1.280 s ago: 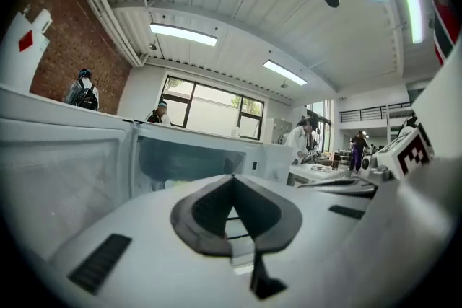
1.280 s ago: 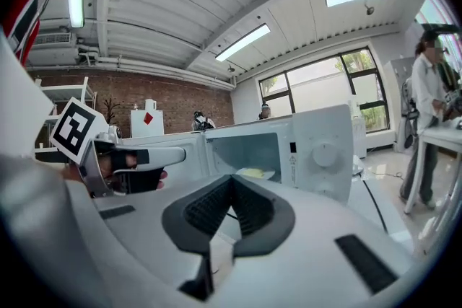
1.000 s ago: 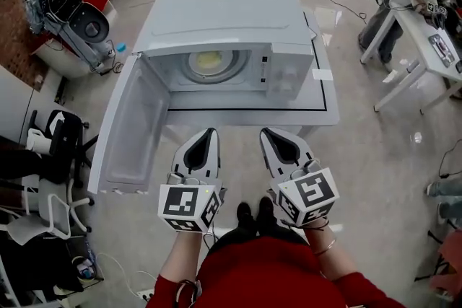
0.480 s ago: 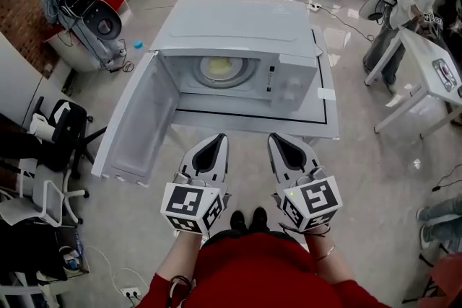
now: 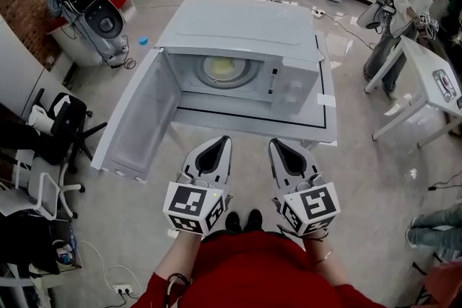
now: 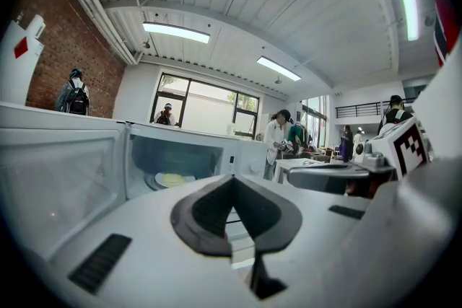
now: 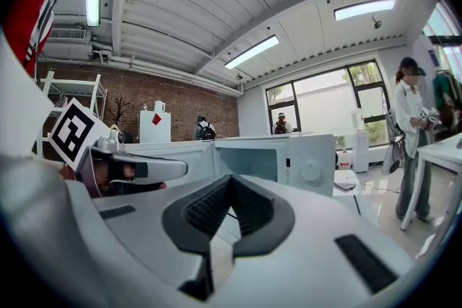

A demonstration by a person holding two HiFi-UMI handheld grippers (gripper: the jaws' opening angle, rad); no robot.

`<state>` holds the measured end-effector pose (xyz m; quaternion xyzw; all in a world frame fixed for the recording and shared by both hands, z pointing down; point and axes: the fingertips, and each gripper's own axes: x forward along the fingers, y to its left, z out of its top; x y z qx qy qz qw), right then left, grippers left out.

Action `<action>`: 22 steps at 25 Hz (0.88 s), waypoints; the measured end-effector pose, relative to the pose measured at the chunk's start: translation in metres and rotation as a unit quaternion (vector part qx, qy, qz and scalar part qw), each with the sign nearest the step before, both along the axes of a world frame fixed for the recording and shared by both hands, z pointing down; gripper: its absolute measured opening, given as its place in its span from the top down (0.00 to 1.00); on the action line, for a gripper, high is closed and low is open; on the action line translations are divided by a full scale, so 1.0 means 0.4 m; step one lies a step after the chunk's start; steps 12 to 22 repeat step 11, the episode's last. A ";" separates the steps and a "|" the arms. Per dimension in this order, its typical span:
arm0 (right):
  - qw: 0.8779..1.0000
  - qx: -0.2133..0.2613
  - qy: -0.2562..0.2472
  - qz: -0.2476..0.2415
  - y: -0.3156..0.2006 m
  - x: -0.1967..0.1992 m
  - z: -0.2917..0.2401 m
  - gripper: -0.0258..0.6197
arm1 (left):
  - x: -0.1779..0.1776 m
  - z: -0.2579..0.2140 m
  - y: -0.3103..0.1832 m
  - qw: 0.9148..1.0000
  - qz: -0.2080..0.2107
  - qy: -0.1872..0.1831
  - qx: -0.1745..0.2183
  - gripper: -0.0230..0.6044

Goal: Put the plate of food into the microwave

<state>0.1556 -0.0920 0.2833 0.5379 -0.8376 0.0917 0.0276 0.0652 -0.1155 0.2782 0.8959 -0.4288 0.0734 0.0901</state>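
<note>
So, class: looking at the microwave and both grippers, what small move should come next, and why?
Probably swing the left gripper toward the open door to push it shut: the plate of food already sits inside the microwave, and that gripper is shut and empty.

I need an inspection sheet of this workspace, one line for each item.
Surface: white table, bare in front of the microwave.
Job's things: door swung open to the left; plate of food already inside.
Clutter: one small white patch at the table's right edge; otherwise nothing seen.
Grippers: left gripper and right gripper both shut, empty, side by side before the table.
Cables: power strip with white cable on the floor, lower left.
Surroundings: office chairs and brick wall at left; person at another table at right.
</note>
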 end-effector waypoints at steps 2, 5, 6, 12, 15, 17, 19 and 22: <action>1.000 -0.003 0.001 -0.002 0.003 -0.002 0.001 0.94 | -0.001 0.000 0.002 1.000 -0.002 0.003 -0.003 0.95; 1.000 -0.002 0.001 -0.005 0.004 -0.005 0.000 0.94 | 0.002 -0.001 0.002 1.000 -0.002 0.007 -0.006 0.95; 1.000 -0.001 0.001 -0.007 0.003 -0.006 0.000 0.94 | 0.002 -0.001 0.001 1.000 -0.002 0.008 -0.005 0.95; 1.000 0.002 0.007 -0.011 -0.003 -0.008 0.006 0.94 | 0.003 0.010 -0.001 1.000 -0.004 0.008 -0.011 0.95; 1.000 0.002 0.007 -0.011 -0.003 -0.008 0.006 0.94 | 0.003 0.010 -0.001 1.000 -0.004 0.008 -0.011 0.95; 1.000 0.002 0.007 -0.011 -0.003 -0.008 0.006 0.94 | 0.003 0.010 -0.001 1.000 -0.004 0.008 -0.011 0.95; 1.000 0.002 0.007 -0.011 -0.003 -0.008 0.006 0.94 | 0.003 0.010 -0.001 1.000 -0.004 0.008 -0.011 0.95; 1.000 0.002 0.007 -0.011 -0.003 -0.008 0.006 0.94 | 0.003 0.010 -0.001 1.000 -0.004 0.008 -0.011 0.95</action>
